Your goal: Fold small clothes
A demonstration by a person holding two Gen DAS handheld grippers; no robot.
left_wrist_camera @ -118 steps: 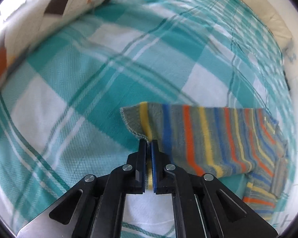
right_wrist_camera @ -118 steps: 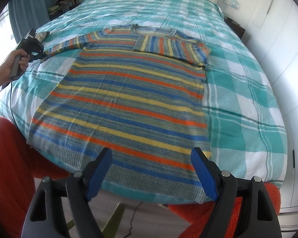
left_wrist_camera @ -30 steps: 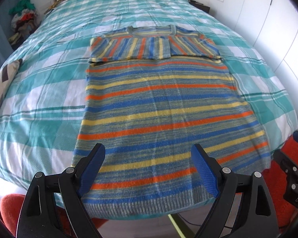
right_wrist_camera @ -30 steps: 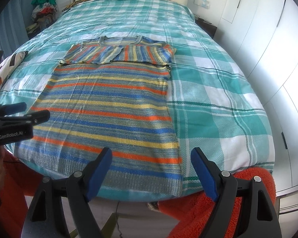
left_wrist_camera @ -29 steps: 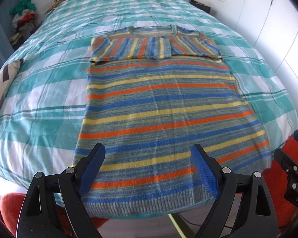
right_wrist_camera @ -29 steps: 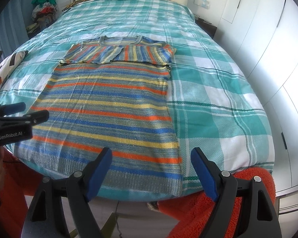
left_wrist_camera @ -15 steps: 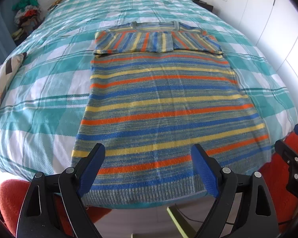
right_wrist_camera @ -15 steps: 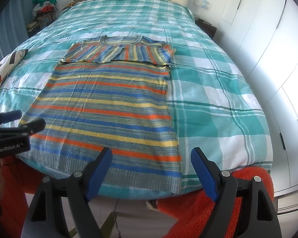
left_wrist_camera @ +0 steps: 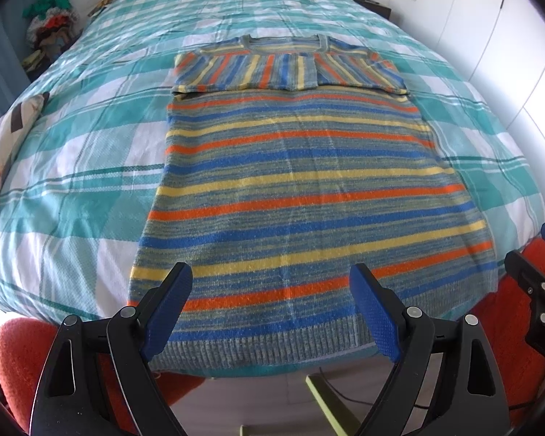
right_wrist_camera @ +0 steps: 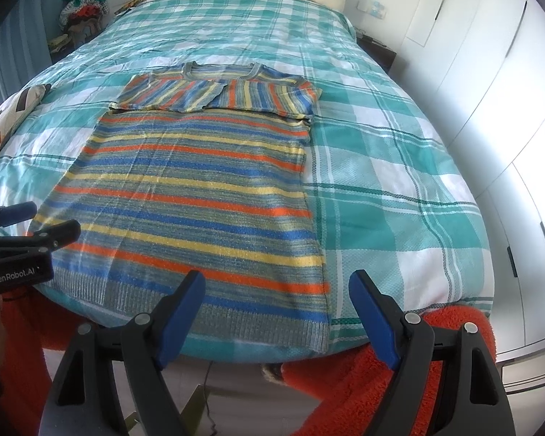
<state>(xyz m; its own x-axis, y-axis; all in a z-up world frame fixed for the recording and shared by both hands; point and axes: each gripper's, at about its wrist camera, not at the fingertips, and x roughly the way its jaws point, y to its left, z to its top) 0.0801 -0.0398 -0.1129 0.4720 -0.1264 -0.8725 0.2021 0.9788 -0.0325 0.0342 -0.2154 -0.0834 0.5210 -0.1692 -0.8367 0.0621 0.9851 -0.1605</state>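
A striped knit sweater [left_wrist_camera: 294, 189] [right_wrist_camera: 200, 189] in grey, blue, orange and yellow lies flat on the bed, both sleeves folded across its chest below the neckline. Its ribbed hem [left_wrist_camera: 272, 345] reaches the bed's near edge. My left gripper [left_wrist_camera: 272, 301] hangs open just above the hem's left half, with nothing between its blue pads. Over the hem's right corner [right_wrist_camera: 309, 330] my right gripper [right_wrist_camera: 276, 309] is open too and holds nothing. The left gripper's fingers [right_wrist_camera: 29, 232] show at the left edge of the right wrist view.
The bed carries a teal and white checked cover [right_wrist_camera: 399, 189]. A patterned cushion [left_wrist_camera: 7, 138] lies at its left side. Orange fleece [right_wrist_camera: 345, 392] shows below the near edge. White cupboard doors [right_wrist_camera: 490, 83] stand on the right, a pile of clothes [left_wrist_camera: 51, 21] at the far left.
The left wrist view has crept slightly closer to the sweater's hem. Both grippers stay open, and the sweater has not moved.
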